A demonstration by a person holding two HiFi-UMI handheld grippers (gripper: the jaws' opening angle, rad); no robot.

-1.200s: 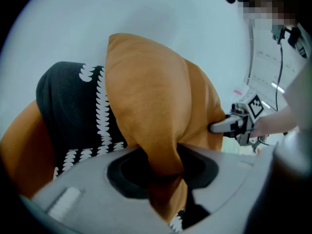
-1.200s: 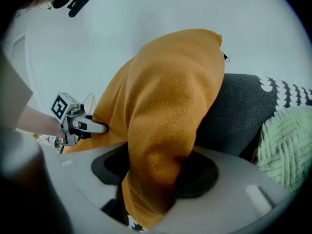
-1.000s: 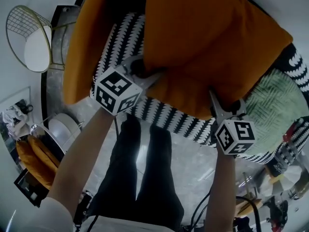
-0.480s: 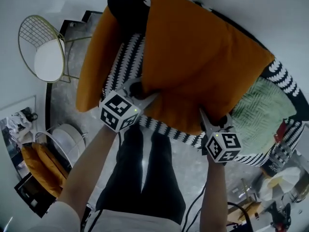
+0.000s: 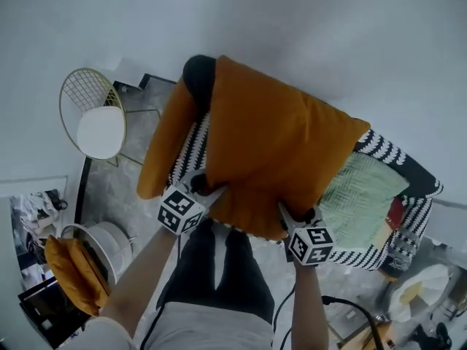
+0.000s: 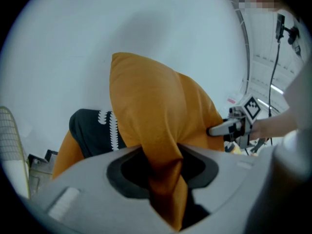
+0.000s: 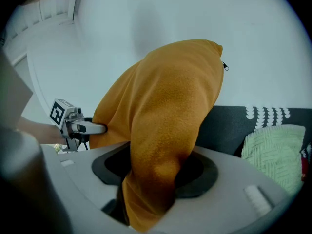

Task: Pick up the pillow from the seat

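Observation:
A large orange pillow [image 5: 273, 148] hangs lifted above the black-and-white patterned seat [image 5: 379, 246]. My left gripper [image 5: 211, 192] is shut on its near left edge, and my right gripper [image 5: 286, 211] is shut on its near right edge. In the left gripper view the orange pillow [image 6: 156, 130] bunches between the jaws. The right gripper view shows the orange pillow [image 7: 165, 135] pinched the same way, with the left gripper [image 7: 92, 128] beyond it.
A second orange cushion [image 5: 164, 148] leans at the seat's left end. A green knitted cushion [image 5: 361, 195] lies on the seat's right part. A gold wire chair [image 5: 91, 115] stands at the left, a white round bin [image 5: 102, 235] below it. A white wall is behind.
Both grippers have lifted the orange pillow up off the seat, and the head view has drawn back so the seat looks smaller and farther.

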